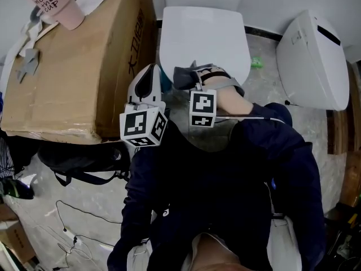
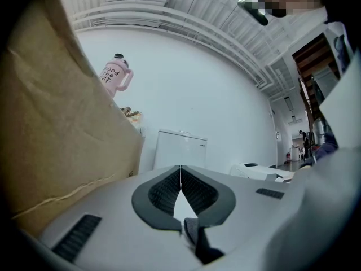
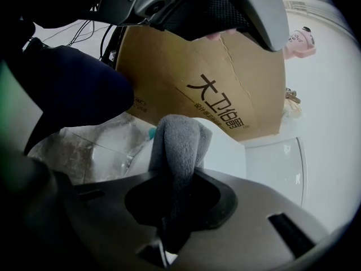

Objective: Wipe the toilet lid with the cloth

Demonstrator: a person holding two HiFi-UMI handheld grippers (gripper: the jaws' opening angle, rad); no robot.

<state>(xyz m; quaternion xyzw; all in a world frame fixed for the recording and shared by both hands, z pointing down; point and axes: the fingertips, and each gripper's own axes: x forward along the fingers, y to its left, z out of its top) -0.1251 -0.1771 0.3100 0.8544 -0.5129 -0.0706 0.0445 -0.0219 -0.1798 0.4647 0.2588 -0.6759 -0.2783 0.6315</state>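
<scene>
The white toilet lid is down, straight ahead of me. My right gripper hovers over the lid's near edge, shut on a grey cloth. In the right gripper view the cloth stands folded up between the jaws of the right gripper, with the lid just beyond it. My left gripper is beside it on the left, next to the box, and holds nothing. In its own view the left gripper has its jaws shut together and points at the white cistern.
A large cardboard box stands tight against the toilet's left side, with a pink cup on top. A second white toilet part lies on the floor at the right. A black bag and cables lie at the lower left.
</scene>
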